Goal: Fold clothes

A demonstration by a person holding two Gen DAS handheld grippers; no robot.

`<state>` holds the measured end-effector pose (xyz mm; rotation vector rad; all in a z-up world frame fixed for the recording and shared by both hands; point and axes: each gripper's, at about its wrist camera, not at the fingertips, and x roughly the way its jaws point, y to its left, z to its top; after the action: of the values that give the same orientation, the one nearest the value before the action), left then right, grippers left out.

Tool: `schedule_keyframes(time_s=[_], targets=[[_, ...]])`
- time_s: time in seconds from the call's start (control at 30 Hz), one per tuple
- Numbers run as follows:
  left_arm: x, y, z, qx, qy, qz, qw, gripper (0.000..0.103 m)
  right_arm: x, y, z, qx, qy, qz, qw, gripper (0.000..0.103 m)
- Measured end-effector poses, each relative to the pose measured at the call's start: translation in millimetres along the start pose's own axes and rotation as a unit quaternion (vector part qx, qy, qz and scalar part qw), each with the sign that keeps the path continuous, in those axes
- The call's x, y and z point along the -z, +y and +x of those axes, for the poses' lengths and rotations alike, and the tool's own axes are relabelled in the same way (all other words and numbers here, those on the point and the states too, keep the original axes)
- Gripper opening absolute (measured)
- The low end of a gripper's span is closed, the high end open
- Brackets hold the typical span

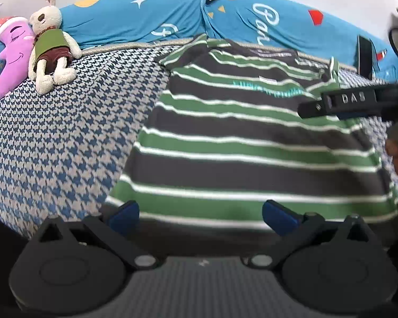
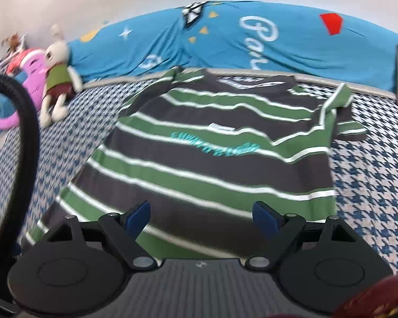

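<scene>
At far left I note a purple plush (image 1: pixel 12 55) and a rabbit doll (image 1: pixel 51 39) lying on the houndstooth bedcover (image 1: pixel 53 137). My left gripper (image 1: pixel 200 216) hovers over the hem of the striped T-shirt (image 1: pixel 252 137), fingers spread wide, holding nothing. The shirt lies face up, one sleeve folded inward. My right gripper (image 2: pixel 201 216) is likewise wide apart and empty above the hem. A blue quilt (image 2: pixel 252 42) lies behind.

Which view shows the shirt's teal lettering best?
The right wrist view: the teal lettering sits near mid-frame on the striped shirt, unobstructed though blurred. In the left wrist view it is smaller, farther off, and the right claw's body crowds its end.
</scene>
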<state>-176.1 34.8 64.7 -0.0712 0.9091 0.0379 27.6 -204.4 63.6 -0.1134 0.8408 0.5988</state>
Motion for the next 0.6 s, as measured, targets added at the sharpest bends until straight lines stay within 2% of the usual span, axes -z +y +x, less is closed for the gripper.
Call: schedule_keyframes(time_s=[0.27, 0.6], targets=[[-26, 0, -3, 0.000, -0.018, 0.001, 0.9998, 0.103, -13, -22, 0, 0.020, -0.014, 0.050, 0.998, 0.085], [-45, 0, 2, 0.005, -0.022, 0.003, 0.9997, 0.103, -26, -38, 9, 0.054, -0.024, 0.071, 0.996, 0.084]])
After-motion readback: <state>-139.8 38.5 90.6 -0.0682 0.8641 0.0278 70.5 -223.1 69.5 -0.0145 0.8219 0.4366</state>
